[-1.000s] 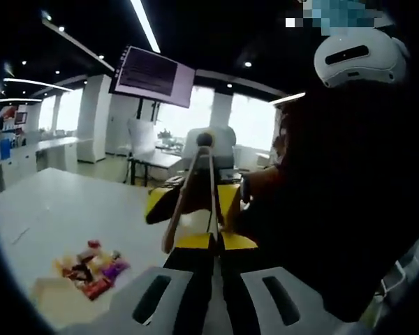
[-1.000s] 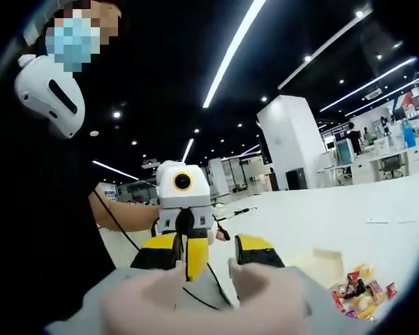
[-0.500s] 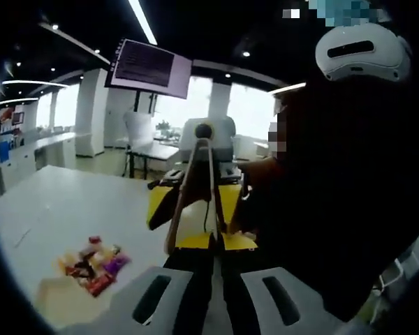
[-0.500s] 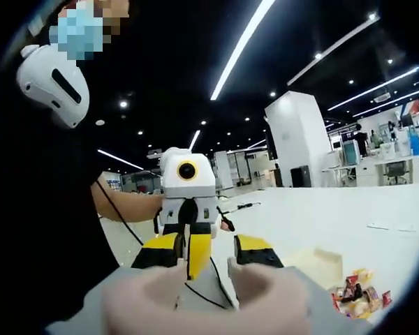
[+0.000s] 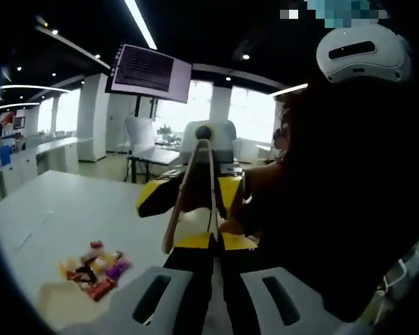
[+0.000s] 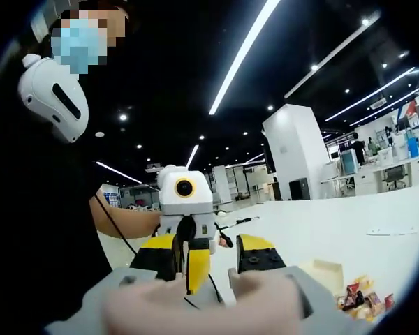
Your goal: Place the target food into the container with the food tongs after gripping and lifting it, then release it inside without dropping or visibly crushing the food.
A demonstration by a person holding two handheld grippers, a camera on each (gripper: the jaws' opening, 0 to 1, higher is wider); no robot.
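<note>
Wooden food tongs [image 5: 195,188] stand upright in the left gripper view, hinge end far, arms spreading toward the camera. One arm runs down into the narrow gap of my left gripper [image 5: 216,293], which looks shut on it. My right gripper, yellow and black, faces it just behind the tongs [image 5: 188,199]. In the right gripper view my own jaws [image 6: 206,300] are blurred and close together; the left gripper [image 6: 185,209] faces them. Wrapped snacks [image 5: 94,269] [image 6: 359,301] lie heaped beside a tan shallow box [image 5: 56,303] [image 6: 325,271].
Everything rests on a wide white table [image 5: 70,202]. A person in dark clothes [image 5: 349,195] stands close behind the grippers, with a white headset [image 5: 363,52]. A screen [image 5: 150,70] and an office chair [image 5: 141,139] stand farther back.
Both views have shifted a little with the hands. The two grippers still face each other with the tongs between them; the snacks and box lie where they were.
</note>
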